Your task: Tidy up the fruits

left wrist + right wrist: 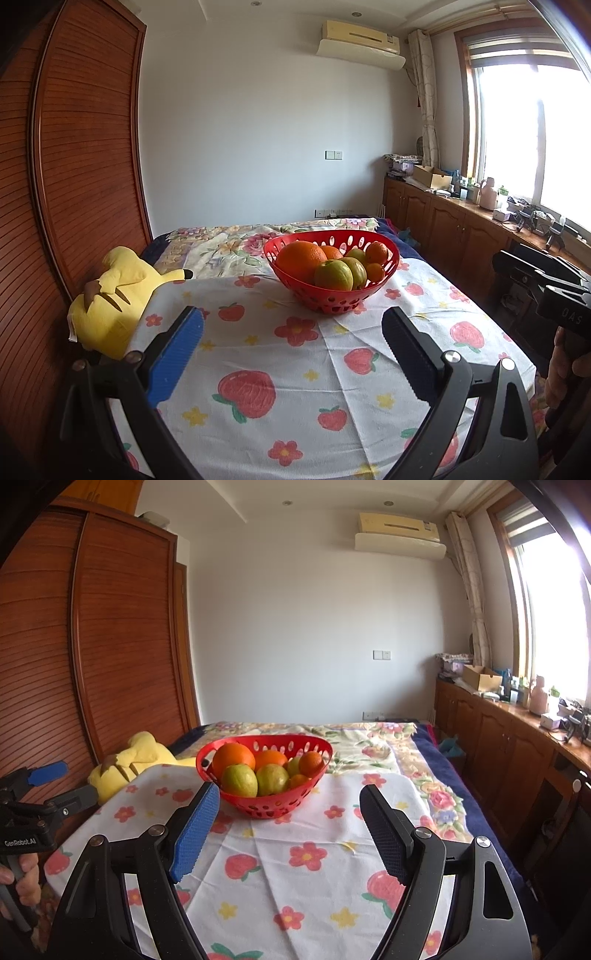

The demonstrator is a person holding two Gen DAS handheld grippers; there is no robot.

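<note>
A red perforated plastic basket [332, 301] stands on a strawberry-print cloth [325, 369] on the bed. It holds several fruits: a large orange [301, 258], smaller oranges [377, 253] and green-yellow fruits [333, 276]. My left gripper [291, 325] is open and empty, above the cloth short of the basket. In the right wrist view the basket [266, 805] sits just ahead of my right gripper [290, 801], which is open and empty. The left gripper's body shows at that view's left edge [48, 786].
A yellow plush toy [110, 295] lies at the cloth's left edge by a wooden wardrobe [74, 166]. A floral blanket [229, 243] covers the far bed. Wooden cabinets [461, 225] with clutter line the right wall under a window.
</note>
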